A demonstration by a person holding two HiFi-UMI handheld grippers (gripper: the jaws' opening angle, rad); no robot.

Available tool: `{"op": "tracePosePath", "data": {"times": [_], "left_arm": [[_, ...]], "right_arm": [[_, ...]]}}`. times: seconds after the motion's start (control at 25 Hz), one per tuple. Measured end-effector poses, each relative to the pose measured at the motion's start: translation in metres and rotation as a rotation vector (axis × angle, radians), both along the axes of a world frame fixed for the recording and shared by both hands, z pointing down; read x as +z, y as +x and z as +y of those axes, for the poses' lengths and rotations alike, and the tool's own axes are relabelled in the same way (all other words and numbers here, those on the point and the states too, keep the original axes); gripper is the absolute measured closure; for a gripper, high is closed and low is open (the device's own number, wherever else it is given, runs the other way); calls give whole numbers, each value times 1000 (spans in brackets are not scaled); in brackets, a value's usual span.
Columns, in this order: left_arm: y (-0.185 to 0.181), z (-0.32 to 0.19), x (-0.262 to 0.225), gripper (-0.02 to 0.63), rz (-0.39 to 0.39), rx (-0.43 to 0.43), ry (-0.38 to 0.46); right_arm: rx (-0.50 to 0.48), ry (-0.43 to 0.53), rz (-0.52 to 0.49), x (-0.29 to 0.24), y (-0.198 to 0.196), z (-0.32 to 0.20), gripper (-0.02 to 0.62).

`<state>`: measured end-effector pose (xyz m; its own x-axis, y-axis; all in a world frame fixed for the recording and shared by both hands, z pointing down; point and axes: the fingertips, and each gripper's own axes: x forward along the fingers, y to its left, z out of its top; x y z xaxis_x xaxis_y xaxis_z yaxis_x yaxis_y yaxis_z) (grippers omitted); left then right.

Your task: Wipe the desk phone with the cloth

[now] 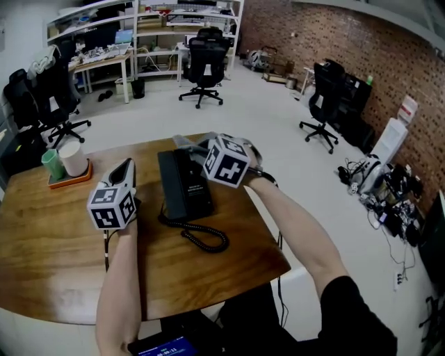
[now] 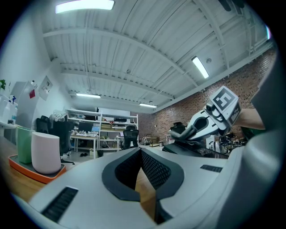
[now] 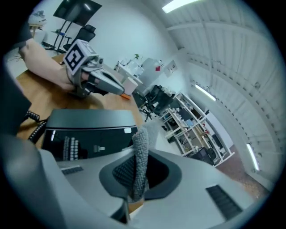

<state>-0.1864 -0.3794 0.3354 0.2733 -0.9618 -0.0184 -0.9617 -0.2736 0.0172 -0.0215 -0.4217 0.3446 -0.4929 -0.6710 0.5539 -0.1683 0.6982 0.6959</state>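
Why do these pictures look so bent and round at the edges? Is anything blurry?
Head view: a wide lens bows the brick wall; the light is even. Left gripper view: dark round corners, and the ceiling lamp glares white. Right gripper view: the same round frame, with the cloth a little soft up close.

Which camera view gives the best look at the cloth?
The right gripper view: the grey cloth, pinched in the right gripper, shows its weave above the desk phone. The head view shows only a grey edge beyond that gripper; the left gripper view shows no cloth I can make out.
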Motion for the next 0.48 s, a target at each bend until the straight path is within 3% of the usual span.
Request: {"op": "tracePosePath", "data": {"times": [0.2,0.32,0.48], "left_arm": [[-3,-1,0,617,-1,-1,1],[-1,-1,0,617,-2,2,-2],[-2,-1,1,617,0,3,-4]], "right_arm": [[-103,-32,110,30,11,67,571],[-144,-75,125,48,24,110,571],[-246,-157,238,70,35,159,571]]}}
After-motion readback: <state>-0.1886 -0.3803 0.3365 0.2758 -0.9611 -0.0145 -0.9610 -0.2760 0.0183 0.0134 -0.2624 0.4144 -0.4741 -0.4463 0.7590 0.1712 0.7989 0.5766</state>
